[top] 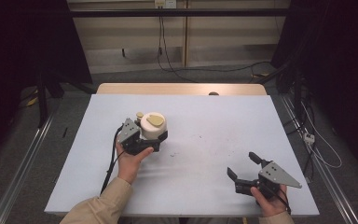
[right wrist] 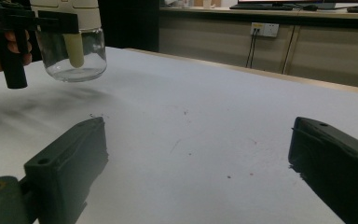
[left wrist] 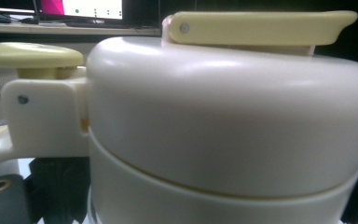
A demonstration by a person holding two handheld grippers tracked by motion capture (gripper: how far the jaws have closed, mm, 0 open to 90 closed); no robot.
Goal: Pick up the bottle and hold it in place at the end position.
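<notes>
The jar [top: 153, 125], a clear glass body under a cream lid with a pale yellow tab on top, sits left of the table's middle, held in the left gripper [top: 154, 140]. In the right gripper view the jar [right wrist: 72, 44] hangs clear of the table, its shadow on the sheet below, and the black jaws cross it just under the lid, one on each side, clamped on it. In the left gripper view the lid [left wrist: 223, 116] is pressed close between the jaws, the yellow tab [left wrist: 261, 27] lying flat across its top and a round yellow knob [left wrist: 30, 55] on a hinge bracket to one side. The left hand [top: 131, 161] grips the tool from the near side. The right gripper [top: 246, 169] lies well apart from the jar, near the table's [top: 205, 116] near right corner, its jaws spread wide with bare white sheet between them, touching nothing. Small dark specks dot the sheet between the two grippers.
</notes>
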